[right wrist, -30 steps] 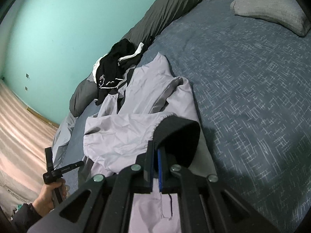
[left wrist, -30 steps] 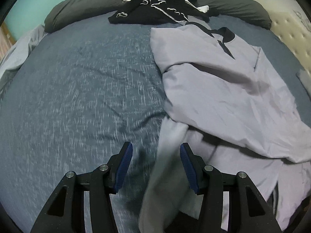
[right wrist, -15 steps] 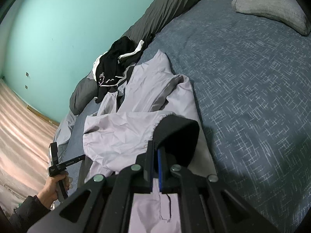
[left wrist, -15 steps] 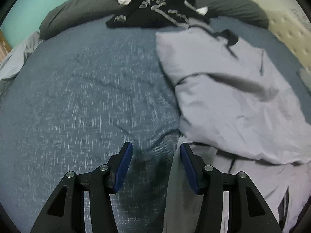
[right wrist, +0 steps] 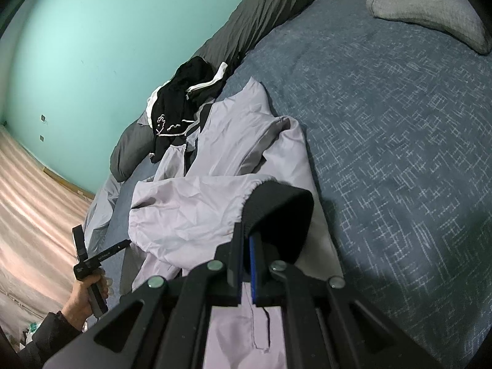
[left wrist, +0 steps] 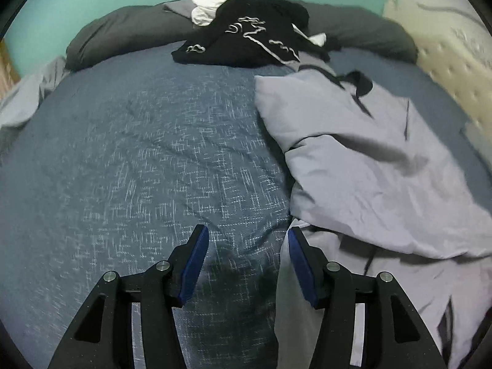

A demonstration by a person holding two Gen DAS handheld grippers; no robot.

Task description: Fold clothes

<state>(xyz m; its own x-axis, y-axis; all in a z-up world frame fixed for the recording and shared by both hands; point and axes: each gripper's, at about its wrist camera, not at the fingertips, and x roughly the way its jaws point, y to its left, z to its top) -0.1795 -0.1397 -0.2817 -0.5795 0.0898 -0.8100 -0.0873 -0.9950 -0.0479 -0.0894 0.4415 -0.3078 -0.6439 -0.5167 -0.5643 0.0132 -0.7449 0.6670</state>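
Right tongs (right wrist: 246, 252) clamp jacket cuff (right wrist: 276, 212); left tongs (left wrist: 247, 261) gape, just widened, holding nothing.

I see a bed (left wrist: 138, 160) under a blue-grey cross-hatched cover, a dark grey bolster (left wrist: 123, 37) along the teal wall (right wrist: 107, 30), a grey pillow (right wrist: 430, 15) near the tufted cream headboard (left wrist: 446, 70), and a striped floor (right wrist: 30, 190).

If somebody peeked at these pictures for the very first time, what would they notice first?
Probably the big crumpled lilac jacket spread over the right side of the blue bedspread. Next, the right tongs, shut on the jacket's black cuff at its near end. A black garment with white trim lies heaped at the far edge by the dark grey pillows.
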